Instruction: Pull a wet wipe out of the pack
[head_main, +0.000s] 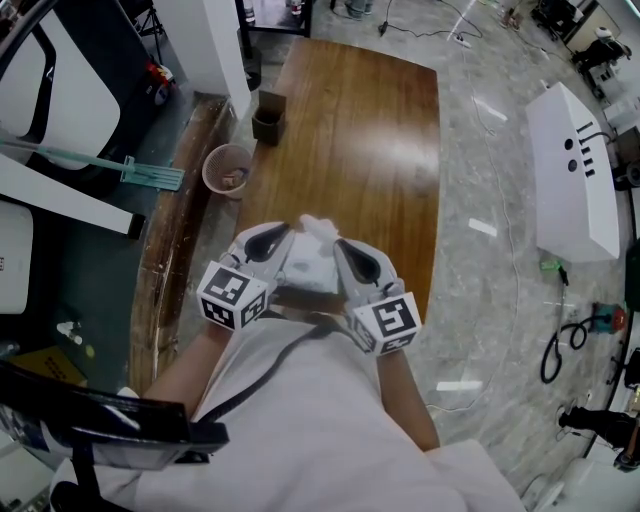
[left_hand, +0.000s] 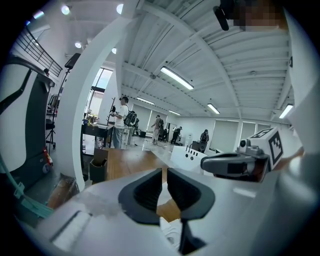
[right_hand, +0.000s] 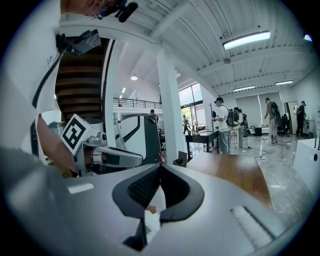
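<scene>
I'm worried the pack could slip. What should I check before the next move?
1. Is the wet wipe pack between both grippers: ok.
2. Are the right gripper jaws closed on the pack: ok.
3. Does the left gripper grip firmly: cannot tell, a narrow gap shows between its jaws.
4. Is a wipe sticking out at the pack's top: ok.
5. Is the pack over the table: ok.

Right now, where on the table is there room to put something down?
The long brown wooden table is bare across its middle and right side, from the dark square box at its far left corner almost to the near end. That end is crowded: the left tool and right tool hold the white wet wipe pack there.
</scene>
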